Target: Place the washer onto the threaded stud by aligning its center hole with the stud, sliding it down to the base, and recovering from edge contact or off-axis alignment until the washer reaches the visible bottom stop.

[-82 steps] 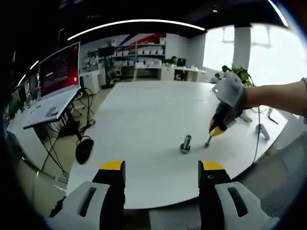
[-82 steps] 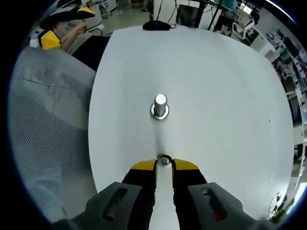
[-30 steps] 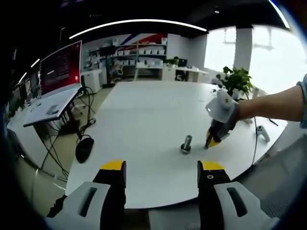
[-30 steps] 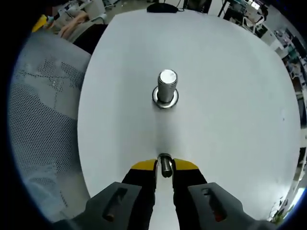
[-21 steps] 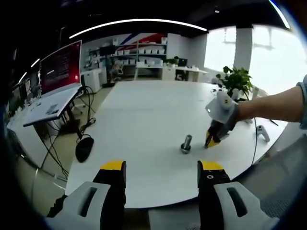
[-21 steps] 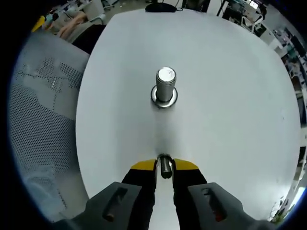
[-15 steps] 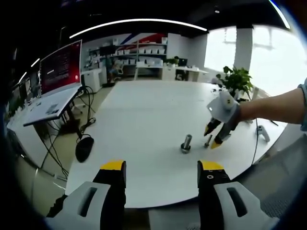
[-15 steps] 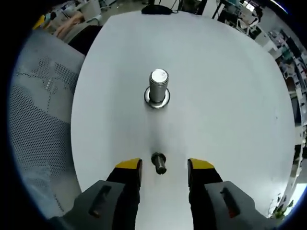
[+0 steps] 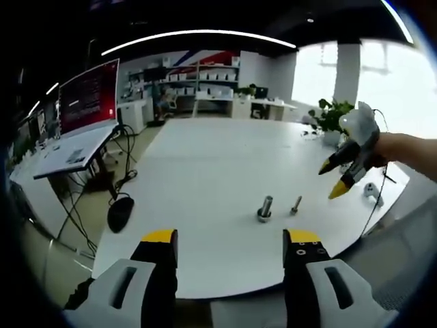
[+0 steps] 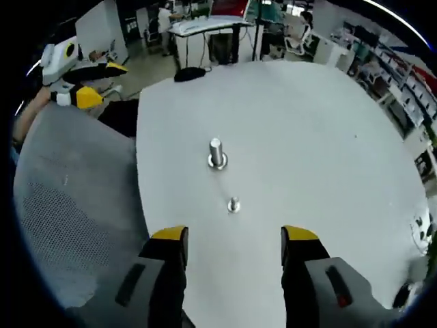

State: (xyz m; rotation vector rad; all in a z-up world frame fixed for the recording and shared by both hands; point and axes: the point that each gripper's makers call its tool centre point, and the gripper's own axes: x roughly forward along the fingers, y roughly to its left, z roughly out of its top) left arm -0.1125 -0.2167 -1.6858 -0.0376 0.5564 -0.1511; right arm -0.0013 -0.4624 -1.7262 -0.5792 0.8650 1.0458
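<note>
Both your tools (image 9: 229,240) (image 10: 233,238) are wide and empty, the stud (image 10: 216,152) upright beside a small bolt (image 10: 233,204); seating looks done.

White table (image 10: 328,178) — threaded stud (image 10: 216,153) upright, small bolt (image 10: 233,203) just beside.

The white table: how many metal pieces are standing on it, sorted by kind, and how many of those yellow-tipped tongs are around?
Large threaded stud with a washer at its base: 1
Small bolt standing beside it: 1
Left tongs, open, held off the edge of the table: 1
Right tongs, open, lifted above the table: 1
Total: 2 metal pieces and 2 tongs, 4 things.
</note>
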